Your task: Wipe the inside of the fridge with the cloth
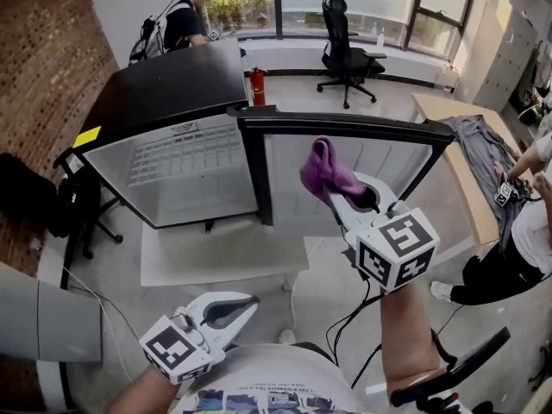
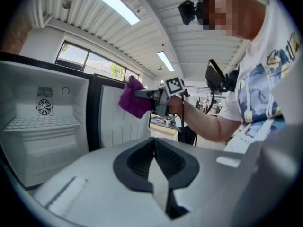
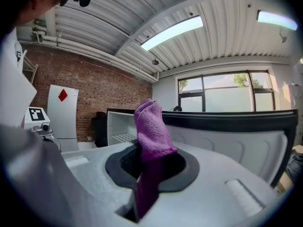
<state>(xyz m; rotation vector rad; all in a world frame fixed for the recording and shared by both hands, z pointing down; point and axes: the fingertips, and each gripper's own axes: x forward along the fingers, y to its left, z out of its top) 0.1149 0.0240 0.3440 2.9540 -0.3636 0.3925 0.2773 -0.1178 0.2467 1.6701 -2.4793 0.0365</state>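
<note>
Two hand-held grippers were in my hands. My right hand-held gripper [image 1: 342,195] was raised in front of the fridge [image 1: 177,89], level with its open door [image 1: 345,126]. Its jaws were clamped on the purple cloth [image 1: 329,172]. From my head camera the cloth stood up out of the jaws as a bunched tuft against the door's white liner, outside the cabinet. I could not tell from there whether it touched the liner.

That gripper's own view showed more. The cloth ran down through the dark pads, with a darker tail hanging below the pinch and the fluffy end rising above it. It also showed a brick wall [image 3: 90,93] and a white cabinet [image 3: 62,111] with a red diamond on it, off to the left.

My left hand-held gripper [image 1: 248,304] hung low beside my torso, well apart from the fridge. Its own view showed the jaws drawn together along one seam with nothing between them. Only that view looked straight into the fridge, where a round fan grille [image 2: 44,107] sat on the back wall above a white wire shelf [image 2: 40,122]. It also caught my right arm from the side, with the cloth held out before the door.

Only the head view showed the room behind: a red fire extinguisher [image 1: 257,85], a black office chair [image 1: 343,34] and a person [image 1: 184,22] by the window.
</note>
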